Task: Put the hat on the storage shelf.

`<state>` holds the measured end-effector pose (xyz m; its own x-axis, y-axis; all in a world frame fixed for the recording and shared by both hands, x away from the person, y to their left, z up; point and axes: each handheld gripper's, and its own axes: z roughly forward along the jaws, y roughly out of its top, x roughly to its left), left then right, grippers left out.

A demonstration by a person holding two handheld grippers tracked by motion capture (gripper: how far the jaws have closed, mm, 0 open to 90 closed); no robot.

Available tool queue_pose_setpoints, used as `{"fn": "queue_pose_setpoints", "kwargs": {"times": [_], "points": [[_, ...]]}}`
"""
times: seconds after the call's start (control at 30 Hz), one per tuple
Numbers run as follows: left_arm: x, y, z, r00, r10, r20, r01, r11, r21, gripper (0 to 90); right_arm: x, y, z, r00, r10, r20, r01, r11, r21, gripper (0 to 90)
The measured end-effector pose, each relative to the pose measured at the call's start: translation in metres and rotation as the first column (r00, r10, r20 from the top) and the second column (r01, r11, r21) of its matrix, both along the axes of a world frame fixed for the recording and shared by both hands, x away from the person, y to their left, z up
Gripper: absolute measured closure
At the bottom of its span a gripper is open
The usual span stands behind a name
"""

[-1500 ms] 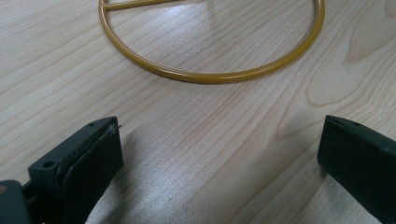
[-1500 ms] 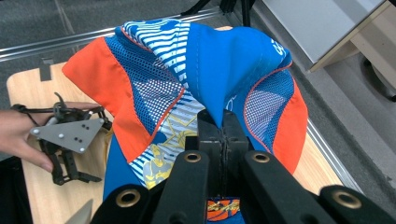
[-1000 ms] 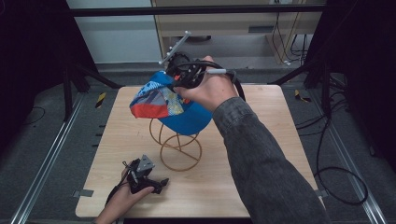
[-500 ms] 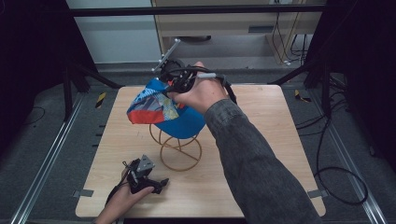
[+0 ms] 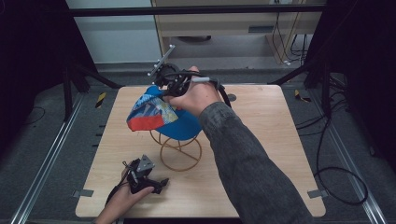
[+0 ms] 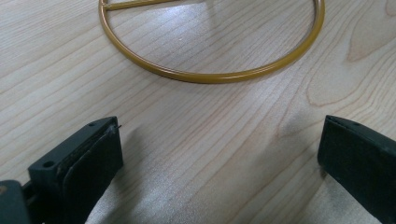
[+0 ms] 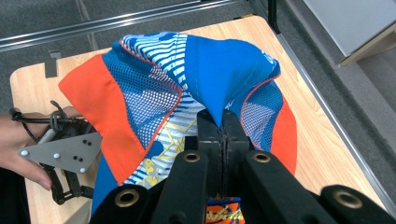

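sagging blue-and-orange mesh cap (image 5: 161,116)

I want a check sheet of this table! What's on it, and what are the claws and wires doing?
Surface: wooden table, pale and bare around the things.
Job's things: blue, orange and patterned cap held up over the gold wire stand, which stands on a round ring base.
Clutter: nothing seen on the table.
Grippers: right claw shut on a fold of the cap; left claw open, low over the table near the stand's ring, holding nothing.
Cables: black cable loops on the floor at the right.
Surroundings: dark frame posts, grey floor, yellow-black tape marks.
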<state>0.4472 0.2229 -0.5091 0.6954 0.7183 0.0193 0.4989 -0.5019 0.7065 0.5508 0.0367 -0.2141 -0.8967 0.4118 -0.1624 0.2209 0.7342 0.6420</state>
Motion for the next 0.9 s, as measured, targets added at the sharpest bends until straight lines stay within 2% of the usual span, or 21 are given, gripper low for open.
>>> {"fn": "queue_pose_setpoints", "kwargs": {"times": [0.53,0.9], "points": [[0.0,-0.0001,-0.0001,1.0,0.001,0.001,-0.001,1.0,0.0,0.0,0.0006,0.0006,-0.0056,0.9999,0.006,-0.01,-0.006,1.0,-0.015,87.8],[0.0,-0.0003,-0.0003,1.0,0.003,0.001,-0.003,1.0,-0.007,0.0,0.0014,-0.0006,-0.0083,0.9998,0.005,-0.018,-0.005,1.0,-0.011,82.5]]}}
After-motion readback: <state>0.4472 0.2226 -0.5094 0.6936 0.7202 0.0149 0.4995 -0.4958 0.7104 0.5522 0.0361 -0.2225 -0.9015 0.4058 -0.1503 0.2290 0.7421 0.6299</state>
